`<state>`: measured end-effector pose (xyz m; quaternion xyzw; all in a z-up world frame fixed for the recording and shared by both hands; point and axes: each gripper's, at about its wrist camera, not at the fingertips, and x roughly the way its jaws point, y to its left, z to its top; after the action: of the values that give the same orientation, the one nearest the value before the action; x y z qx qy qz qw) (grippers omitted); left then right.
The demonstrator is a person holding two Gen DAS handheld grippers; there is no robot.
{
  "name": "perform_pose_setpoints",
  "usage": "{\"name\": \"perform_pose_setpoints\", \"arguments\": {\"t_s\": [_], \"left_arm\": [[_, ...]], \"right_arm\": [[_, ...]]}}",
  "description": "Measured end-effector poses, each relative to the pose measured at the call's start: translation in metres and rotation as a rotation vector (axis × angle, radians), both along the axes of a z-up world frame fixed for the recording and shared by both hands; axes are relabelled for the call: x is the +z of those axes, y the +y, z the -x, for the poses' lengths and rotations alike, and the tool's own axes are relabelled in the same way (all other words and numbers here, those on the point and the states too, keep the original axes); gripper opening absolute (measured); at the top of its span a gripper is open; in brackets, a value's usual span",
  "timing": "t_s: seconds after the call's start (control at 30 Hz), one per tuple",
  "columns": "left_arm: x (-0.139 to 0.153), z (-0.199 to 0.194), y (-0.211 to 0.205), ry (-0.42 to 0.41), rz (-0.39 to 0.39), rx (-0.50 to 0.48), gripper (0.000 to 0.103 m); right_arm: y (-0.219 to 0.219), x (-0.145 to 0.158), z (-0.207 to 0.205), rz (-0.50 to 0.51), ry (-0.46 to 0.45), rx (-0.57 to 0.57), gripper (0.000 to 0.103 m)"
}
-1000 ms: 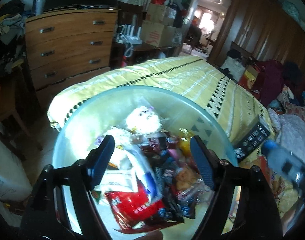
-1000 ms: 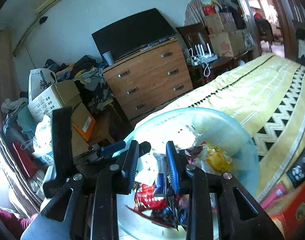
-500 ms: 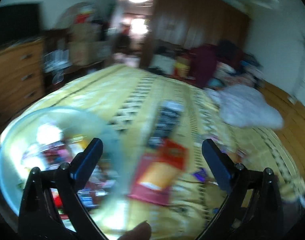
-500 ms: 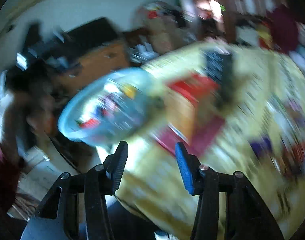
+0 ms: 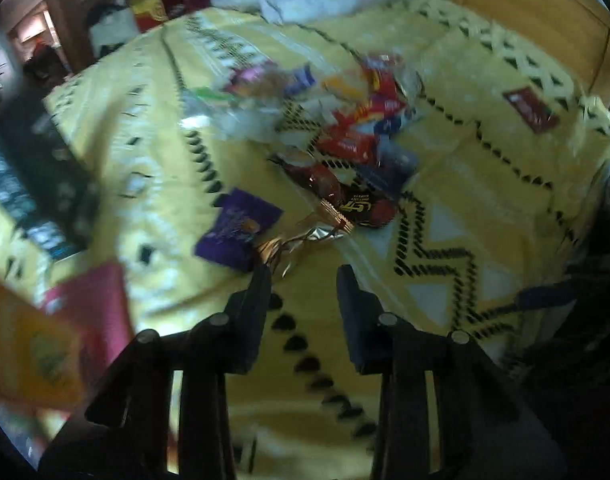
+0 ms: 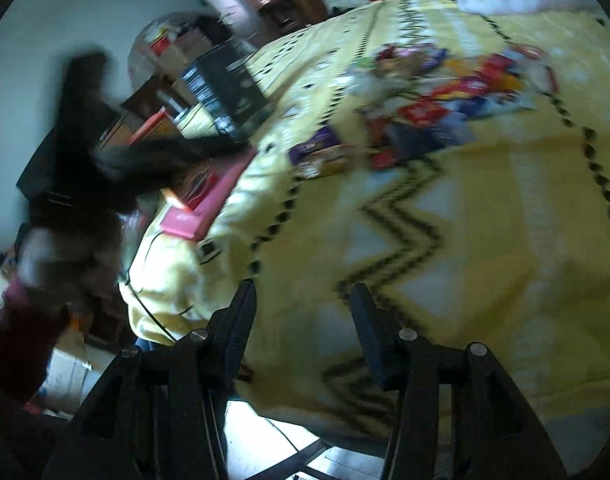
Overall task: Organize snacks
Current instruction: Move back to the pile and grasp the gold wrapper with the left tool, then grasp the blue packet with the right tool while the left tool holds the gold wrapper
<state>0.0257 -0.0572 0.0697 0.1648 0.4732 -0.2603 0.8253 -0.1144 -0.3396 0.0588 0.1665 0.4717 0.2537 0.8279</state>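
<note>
Both tools tilt down over the yellow bedspread (image 5: 485, 200): left tool (image 5: 303, 276) just narrowed, right tool (image 6: 301, 294) parted, both empty.

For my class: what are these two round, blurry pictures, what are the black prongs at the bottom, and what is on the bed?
A person holds a hand-held gripper in each hand, with a wide-angle camera on each looking along its two fingers. One picture is from the left gripper, the other from the right gripper. Both are open and hold nothing; the left jaws have just been closing. On the yellow bedspread lies a heap of snack packets, with a purple packet nearest the left gripper. Everything is motion-blurred.
</note>
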Motion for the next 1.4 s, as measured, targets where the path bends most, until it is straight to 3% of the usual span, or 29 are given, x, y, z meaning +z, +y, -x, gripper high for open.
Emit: {"name": "perform_pose_setpoints", "arguments": {"t_s": [0.13,0.2,0.37,0.5,0.57,0.63,0.7,0.8,1.03,1.4], "left_arm": [[-0.012,-0.016,-0.009,0.034,0.052,-0.046,0.04],[-0.017,-0.021,-0.012,0.028,0.059,-0.052,0.059],[-0.044,-0.04,-0.016,0.036,0.033,-0.04,0.061],[-0.05,-0.042,-0.021,0.033,0.039,-0.02,0.056],[-0.052,-0.039,-0.026,0.027,0.017,-0.015,0.036],[-0.049,-0.034,-0.027,0.039,0.013,0.012,0.026],[-0.042,-0.03,-0.02,0.072,0.046,0.056,0.025],[-0.028,-0.022,-0.001,0.105,0.162,0.145,0.025],[-0.014,-0.01,0.031,0.132,0.279,0.273,0.025],[-0.02,-0.008,0.041,0.179,0.344,0.3,0.025]], "right_arm": [[-0.029,-0.009,-0.005,-0.013,0.058,-0.043,0.053],[-0.044,-0.013,-0.007,-0.035,0.076,-0.072,0.053],[-0.047,-0.018,-0.027,-0.048,0.084,-0.09,0.053],[-0.042,-0.012,-0.038,-0.041,0.066,-0.076,0.053],[-0.038,-0.01,-0.045,-0.036,0.06,-0.076,0.053],[-0.038,-0.006,-0.053,-0.024,0.056,-0.073,0.053],[-0.039,0.0,-0.064,-0.024,0.051,-0.065,0.053],[-0.041,0.004,-0.088,-0.034,0.067,-0.057,0.053],[-0.051,-0.024,-0.149,-0.287,0.224,-0.237,0.054],[-0.027,-0.058,-0.201,-0.265,0.29,-0.415,0.051]]}}
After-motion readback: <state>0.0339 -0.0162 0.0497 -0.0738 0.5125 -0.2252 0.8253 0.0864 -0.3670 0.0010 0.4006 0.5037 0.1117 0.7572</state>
